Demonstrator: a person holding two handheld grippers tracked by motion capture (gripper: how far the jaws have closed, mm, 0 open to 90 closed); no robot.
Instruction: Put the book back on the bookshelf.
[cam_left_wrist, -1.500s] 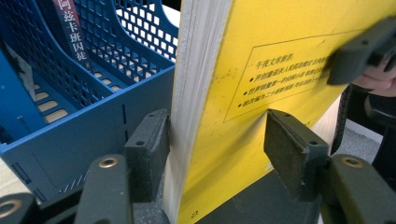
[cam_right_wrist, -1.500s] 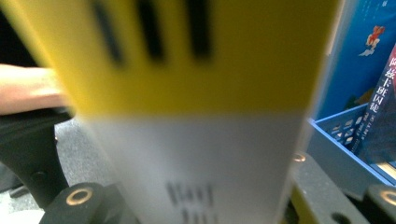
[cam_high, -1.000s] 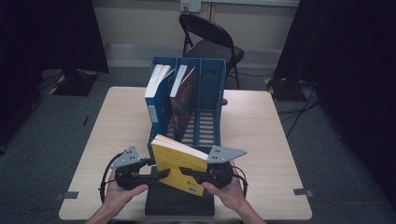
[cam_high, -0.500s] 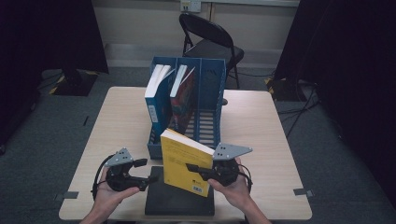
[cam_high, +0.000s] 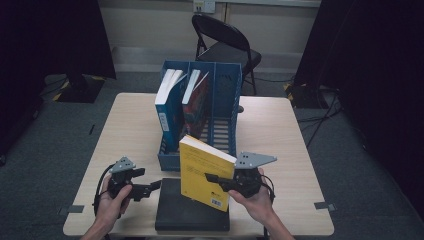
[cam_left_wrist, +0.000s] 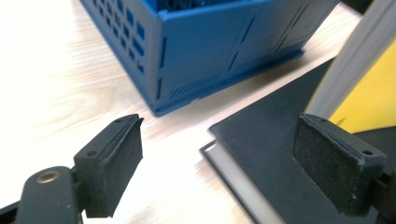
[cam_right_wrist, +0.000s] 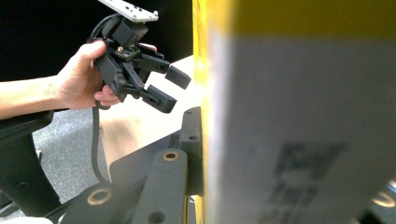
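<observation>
Yellow paperback book (cam_high: 206, 174): one, held upright and tilted over the near middle of the desk (cam_high: 280, 130), its lower edge above the black book. The right gripper (cam_high: 214, 178) pinches it, fingers clamped on its cover near the spine side; in the right gripper view the cover (cam_right_wrist: 299, 112) stands right against the lens.

Black book (cam_high: 192, 212): one, lying flat at the near edge of the desk, just in front of the blue file rack.

Blue file rack (cam_high: 222, 100): one, three compartments, standing mid-desk. Books standing in it: two, a blue-spined one (cam_high: 167, 107) in the left compartment and a darker, red-covered one (cam_high: 196, 107) in the middle; the right compartment is not clearly readable.

Grippers: two. The left gripper (cam_high: 155, 186) hangs low over the desk, left of the black book, fingers spread wide with nothing between them; its own view shows the two pads (cam_left_wrist: 119, 165) apart over bare wood and the black book's corner (cam_left_wrist: 261, 154).

Folding chair (cam_high: 225, 45): one, behind the desk.

Change since the earlier frames: a second ago both grippers flanked the yellow book; the left gripper's fingers have just been opening, and it has drawn off to the left and lower. The book now rests with the right gripper alone and stands more upright.
</observation>
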